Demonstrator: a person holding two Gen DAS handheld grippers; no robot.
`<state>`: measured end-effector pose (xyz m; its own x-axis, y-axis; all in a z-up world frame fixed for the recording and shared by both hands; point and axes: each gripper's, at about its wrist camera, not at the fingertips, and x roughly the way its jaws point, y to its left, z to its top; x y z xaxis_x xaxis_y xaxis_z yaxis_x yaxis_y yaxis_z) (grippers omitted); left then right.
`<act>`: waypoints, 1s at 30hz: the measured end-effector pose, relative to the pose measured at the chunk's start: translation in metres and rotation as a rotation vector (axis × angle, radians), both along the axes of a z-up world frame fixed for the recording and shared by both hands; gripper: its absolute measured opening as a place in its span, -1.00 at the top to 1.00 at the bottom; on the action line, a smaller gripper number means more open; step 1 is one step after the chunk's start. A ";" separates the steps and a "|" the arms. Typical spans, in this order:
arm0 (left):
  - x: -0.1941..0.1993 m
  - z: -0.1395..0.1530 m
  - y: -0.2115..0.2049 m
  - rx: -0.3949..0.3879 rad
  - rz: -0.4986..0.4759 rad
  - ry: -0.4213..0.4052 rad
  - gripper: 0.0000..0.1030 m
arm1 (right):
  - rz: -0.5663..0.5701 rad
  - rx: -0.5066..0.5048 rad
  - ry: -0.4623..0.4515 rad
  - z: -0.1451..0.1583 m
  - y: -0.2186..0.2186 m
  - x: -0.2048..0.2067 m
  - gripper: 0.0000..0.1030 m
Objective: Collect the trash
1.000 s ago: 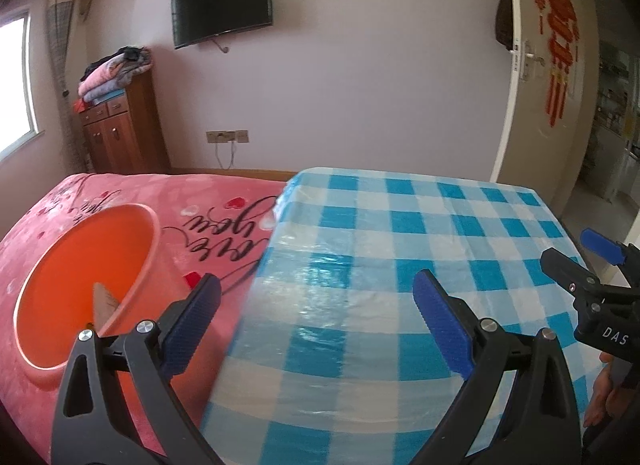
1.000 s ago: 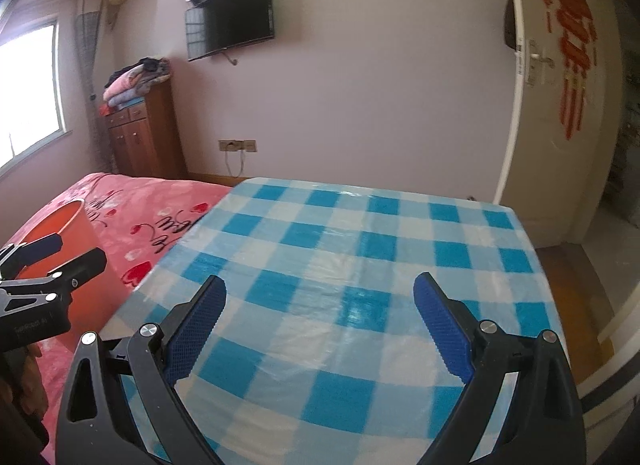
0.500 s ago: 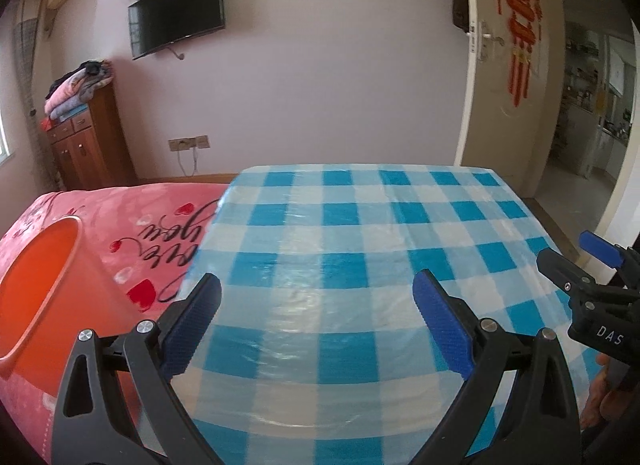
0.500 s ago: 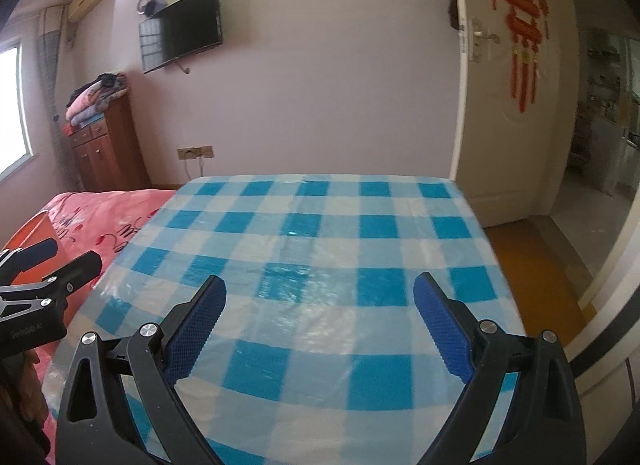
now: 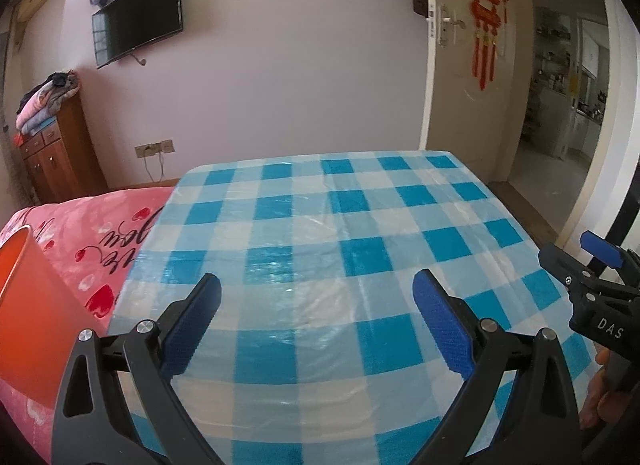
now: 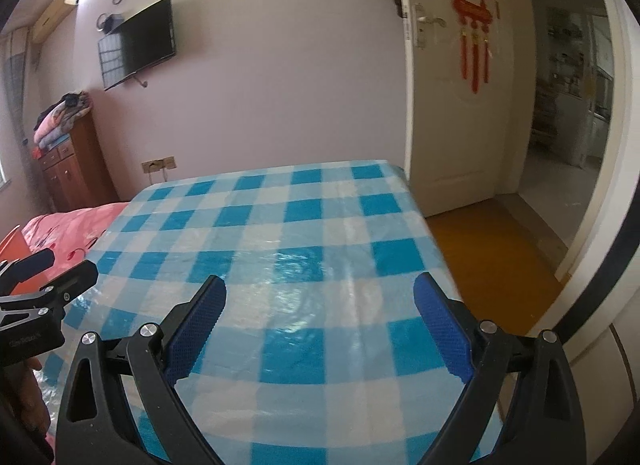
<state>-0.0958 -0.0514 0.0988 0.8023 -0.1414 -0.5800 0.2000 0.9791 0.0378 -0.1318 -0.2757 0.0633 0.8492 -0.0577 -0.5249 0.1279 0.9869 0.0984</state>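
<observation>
The left gripper (image 5: 316,301) is hovering with its blue-padded jaws spread wide, gripping nothing, just above the near part of the blue-and-white checked tablecloth (image 5: 320,225). The right gripper (image 6: 320,305) is doing likewise, wide apart and empty, over the same cloth; it is also showing at the right edge of the left wrist view. To the left of the left gripper, an orange bin (image 5: 28,313) is standing on the pink bedspread (image 5: 100,225), touching it, beside the cloth's edge. No trash is showing. Farther ahead, a wall television (image 5: 138,17) is hanging, and an open door (image 6: 452,105) is standing ahead and right.
</observation>
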 end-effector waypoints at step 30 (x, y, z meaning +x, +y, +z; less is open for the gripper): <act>-0.012 -0.008 -0.032 0.022 -0.026 0.007 -0.88 | -0.073 -0.049 -0.032 -0.009 -0.020 -0.017 -0.82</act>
